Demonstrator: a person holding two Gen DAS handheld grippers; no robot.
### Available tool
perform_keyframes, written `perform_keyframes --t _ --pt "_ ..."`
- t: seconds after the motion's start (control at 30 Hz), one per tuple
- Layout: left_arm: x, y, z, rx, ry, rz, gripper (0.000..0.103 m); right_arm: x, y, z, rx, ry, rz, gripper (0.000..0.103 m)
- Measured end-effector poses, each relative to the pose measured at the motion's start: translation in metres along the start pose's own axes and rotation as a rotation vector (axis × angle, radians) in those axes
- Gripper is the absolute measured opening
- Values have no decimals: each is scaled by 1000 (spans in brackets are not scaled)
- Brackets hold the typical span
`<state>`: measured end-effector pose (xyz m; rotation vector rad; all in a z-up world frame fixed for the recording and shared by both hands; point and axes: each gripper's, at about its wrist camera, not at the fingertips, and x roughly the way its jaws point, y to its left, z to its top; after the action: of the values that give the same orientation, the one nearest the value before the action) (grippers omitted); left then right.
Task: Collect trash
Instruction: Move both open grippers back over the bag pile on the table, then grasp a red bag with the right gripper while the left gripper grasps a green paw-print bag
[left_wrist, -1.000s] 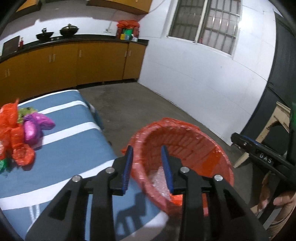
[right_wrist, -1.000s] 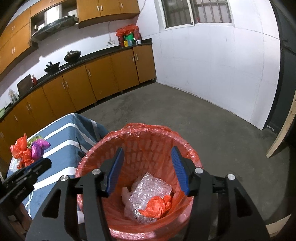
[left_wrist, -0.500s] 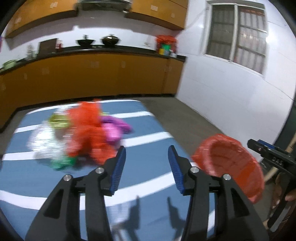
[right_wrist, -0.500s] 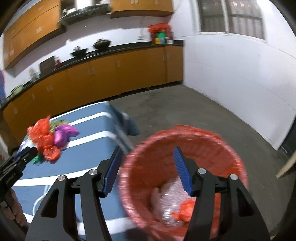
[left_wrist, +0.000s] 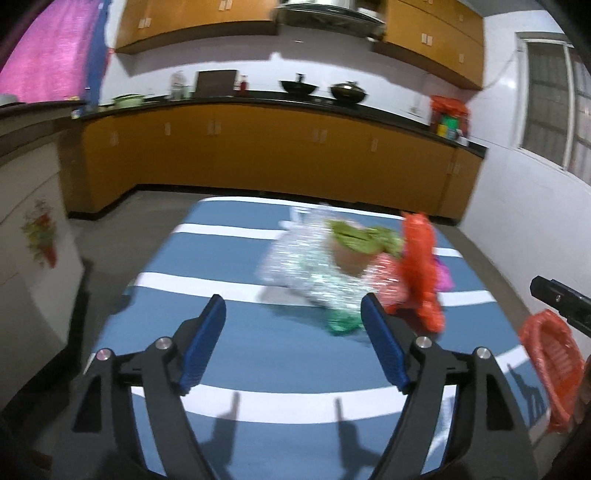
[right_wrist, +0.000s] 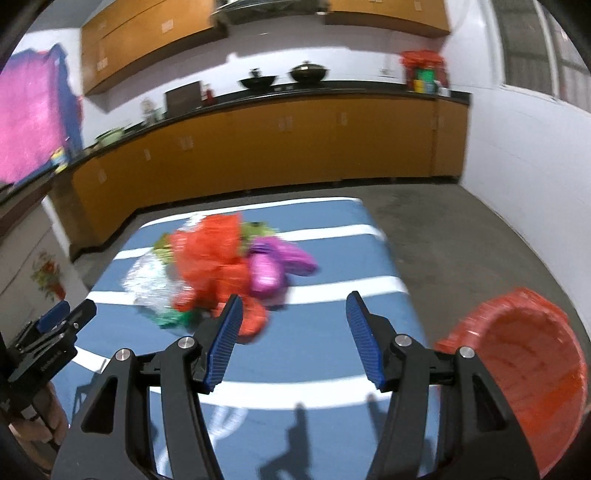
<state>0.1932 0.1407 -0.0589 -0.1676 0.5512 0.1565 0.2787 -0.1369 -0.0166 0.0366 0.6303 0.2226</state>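
Observation:
A blurred heap of trash lies on the blue, white-striped table (left_wrist: 258, 354) (right_wrist: 317, 343): silvery bubble wrap (left_wrist: 306, 269) (right_wrist: 147, 280), orange-red plastic (left_wrist: 419, 258) (right_wrist: 210, 251), a green wrapper (left_wrist: 364, 236) and purple foil (right_wrist: 277, 266). My left gripper (left_wrist: 293, 321) hovers short of the heap, its jaws opening with nothing between them. My right gripper (right_wrist: 293, 314) is open and empty just right of the heap. The red-lined bin (right_wrist: 535, 362) (left_wrist: 554, 362) stands off the table's right side. Each gripper shows in the other's view, the right gripper (left_wrist: 561, 299), the left gripper (right_wrist: 55, 332).
Orange kitchen cabinets (left_wrist: 258, 155) with a dark counter carrying woks (left_wrist: 321, 88) run along the back wall. Grey floor (right_wrist: 461, 221) lies to the right, a white wall with a window (left_wrist: 554, 110) beyond. A pink cloth (right_wrist: 26, 122) hangs at left. A hand (right_wrist: 40, 421) holds the left tool.
Both views have swung left from the bin to the table and the trash heap. The left jaws have spread wider. The bin has slid to the right edge.

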Motion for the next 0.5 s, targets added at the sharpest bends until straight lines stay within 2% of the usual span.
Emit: perform_keyframes --t 0.17,0.43,0.5 --pt "2 25 2 -35 -4 43 76 27 36 7 -30 31 52 59" --pt "10 50 0 -79 12 70 77 58 63 14 -9 62 93 59" --pt "13 52 -1 -86 18 72 77 66 67 16 -7 56 95 62"
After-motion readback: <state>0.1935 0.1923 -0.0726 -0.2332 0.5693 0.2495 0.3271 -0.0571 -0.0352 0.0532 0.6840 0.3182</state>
